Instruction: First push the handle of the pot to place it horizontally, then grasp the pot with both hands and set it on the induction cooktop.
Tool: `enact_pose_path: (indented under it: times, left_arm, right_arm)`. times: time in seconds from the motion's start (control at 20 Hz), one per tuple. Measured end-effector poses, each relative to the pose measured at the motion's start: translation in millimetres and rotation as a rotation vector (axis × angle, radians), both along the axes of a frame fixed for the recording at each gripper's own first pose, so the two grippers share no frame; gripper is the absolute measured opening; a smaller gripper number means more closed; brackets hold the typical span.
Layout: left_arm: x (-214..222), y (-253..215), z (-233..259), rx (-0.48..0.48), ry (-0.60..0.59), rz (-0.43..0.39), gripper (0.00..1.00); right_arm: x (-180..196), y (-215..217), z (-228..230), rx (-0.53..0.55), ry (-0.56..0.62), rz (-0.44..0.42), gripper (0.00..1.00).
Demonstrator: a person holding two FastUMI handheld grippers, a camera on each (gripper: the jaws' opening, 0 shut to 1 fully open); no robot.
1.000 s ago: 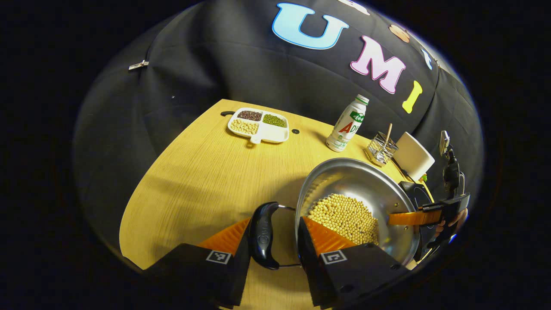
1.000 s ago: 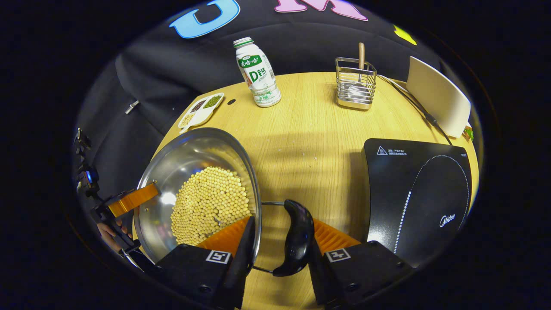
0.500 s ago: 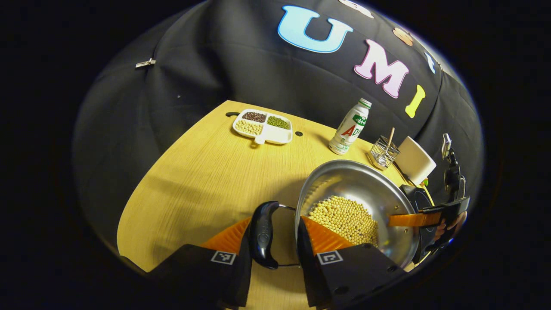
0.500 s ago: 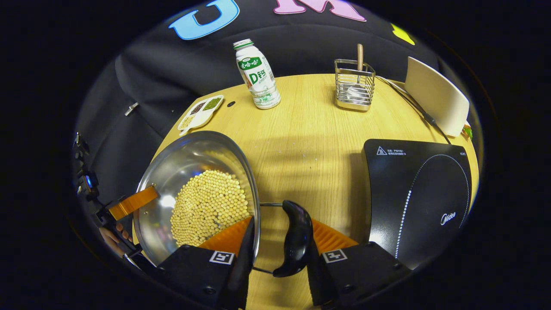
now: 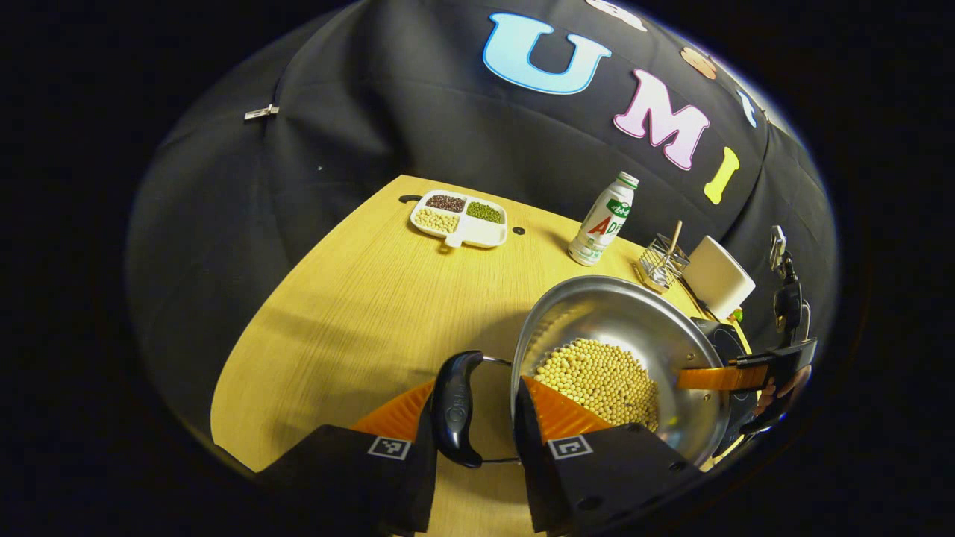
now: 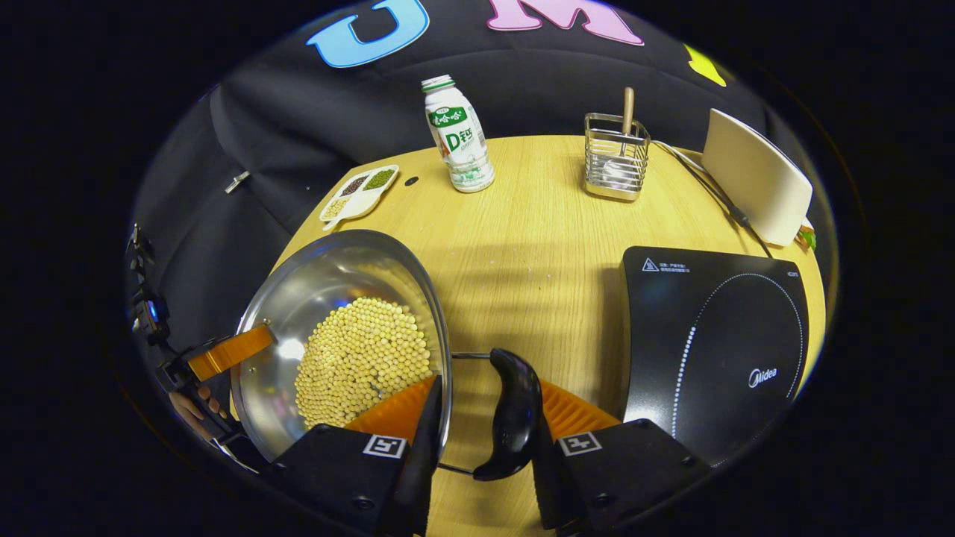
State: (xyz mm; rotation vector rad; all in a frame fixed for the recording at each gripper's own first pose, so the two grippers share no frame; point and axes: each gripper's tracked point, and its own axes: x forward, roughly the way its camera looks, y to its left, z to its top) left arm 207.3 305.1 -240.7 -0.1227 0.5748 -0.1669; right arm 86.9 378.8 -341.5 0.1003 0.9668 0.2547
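The right gripper view shows the whole black square induction cooktop [image 6: 716, 350] on the wooden table [image 6: 537, 239], well right of the round steel pot of yellow beans [image 6: 351, 335]. The left gripper [image 5: 477, 418] and the right gripper [image 6: 477, 425] each clamp a black curved pot handle [image 5: 453, 406] [image 6: 515, 418].

Two hand-held grippers with black blocky bodies

The left gripper [image 5: 477, 418] has ribbed fingers [image 5: 395, 410], a small square black-and-white tag at 6 o'clock on each side, and round screws. The right gripper [image 6: 477, 425] looks the same. Across the left gripper view, at 3 o'clock, a hand [image 5: 780, 391] grips its black body.
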Motion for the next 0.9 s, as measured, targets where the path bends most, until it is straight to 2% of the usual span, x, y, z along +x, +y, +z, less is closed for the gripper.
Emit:
enact_pose_path:
  times: [0.25,0.4,0.55,0.6,0.65,0.7,0.75,0.8,0.9]
  left_arm:
    - [-19.4,-14.1,31.9,0.029,-0.008,-0.017,0.52]
    - [-29.5,-31.3,46.6,0.042,-0.024,-0.031,0.50]
    - [-38.1,-51.4,59.0,0.042,-0.036,-0.045,0.52]
    - [-40.5,-58.2,62.4,0.041,-0.038,-0.049,0.52]
    - [-43.5,-65.0,64.1,0.039,-0.038,-0.053,0.52]
    - [-46.8,-72.3,66.2,0.036,-0.037,-0.054,0.52]
    - [-49.6,-79.7,68.7,0.031,-0.040,-0.056,0.52]
    - [-52.8,-87.6,70.9,0.027,-0.040,-0.059,0.52]
    - [-57.6,-103.8,73.8,0.022,-0.040,-0.067,0.52]
  right_arm:
    - [-15.0,-10.5,33.3,0.015,-0.007,-0.004,0.59]
    - [-22.7,-26.2,53.0,0.016,-0.018,-0.014,0.59]
    - [-27.2,-47.1,72.3,0.017,-0.038,-0.024,0.59]
    - [-28.8,-53.6,78.0,0.013,-0.047,-0.024,0.54]
    - [-30.7,-60.4,83.2,0.010,-0.054,-0.025,0.59]
    - [-33.2,-67.0,88.0,0.009,-0.058,-0.026,0.59]
    - [-35.0,-74.1,93.2,0.011,-0.061,-0.028,0.55]
    - [-37.2,-82.1,98.7,0.012,-0.067,-0.030,0.59]
    - [-39.9,-98.7,106.1,0.010,-0.077,-0.035,0.59]
